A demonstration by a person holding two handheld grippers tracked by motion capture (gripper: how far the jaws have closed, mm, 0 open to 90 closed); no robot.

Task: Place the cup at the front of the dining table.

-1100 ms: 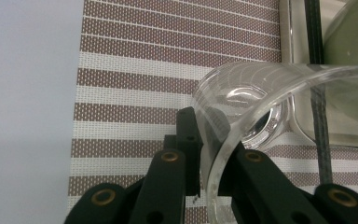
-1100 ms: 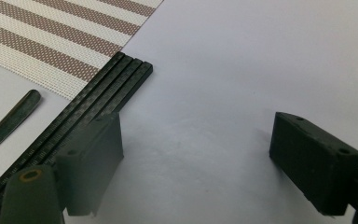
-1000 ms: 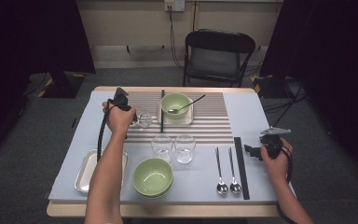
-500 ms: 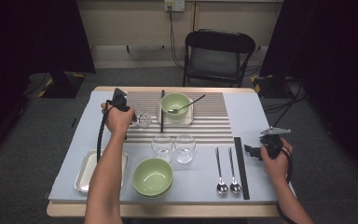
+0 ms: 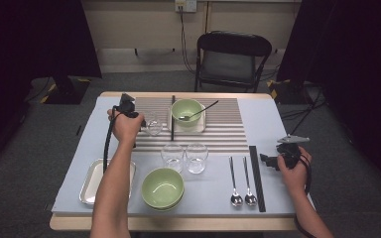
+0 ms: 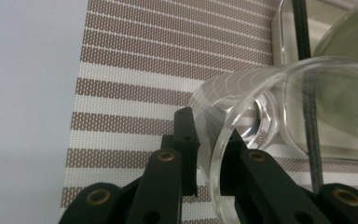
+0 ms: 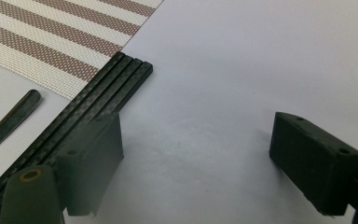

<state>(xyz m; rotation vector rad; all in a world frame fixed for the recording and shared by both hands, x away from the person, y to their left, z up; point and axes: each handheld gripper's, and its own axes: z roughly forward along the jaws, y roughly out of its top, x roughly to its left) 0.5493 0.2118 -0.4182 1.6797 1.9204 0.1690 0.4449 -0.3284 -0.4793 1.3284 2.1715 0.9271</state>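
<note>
A: What has moved since the earlier frame?

B: Very little. Both hands sit where they were. The one change is at the left hand-held gripper (image 5: 140,120): its jaws have just been opening a little, with the wall of the small clear glass (image 6: 261,130) between them.

A: So is the glass released?

B: Not that I can see. In the left gripper view the two black jaws stand narrow, one on each side of the rim, and the glass leans tilted between them. I read that as a grip being eased, not yet let go.

A: Where is the glass on the surface (image 5: 79,148)?

B: On the left part of the striped mat (image 5: 223,136), just beside the small tray (image 5: 200,126) that carries the far green bowl (image 5: 186,111) and a spoon. A black chopstick (image 5: 172,116) lies between glass and bowl.

A: And the right hand-held gripper (image 5: 268,159)?

B: Wide, holding nothing, resting low at the right edge near the black chopstick pair (image 7: 93,112). The two spoons (image 5: 242,183) lie well clear of it.

A: What does the easing mean for the work?

B: Probably that the glass is being set at its place beside the bowl; it must stand upright before the jaws part fully, or it may tip.
</note>
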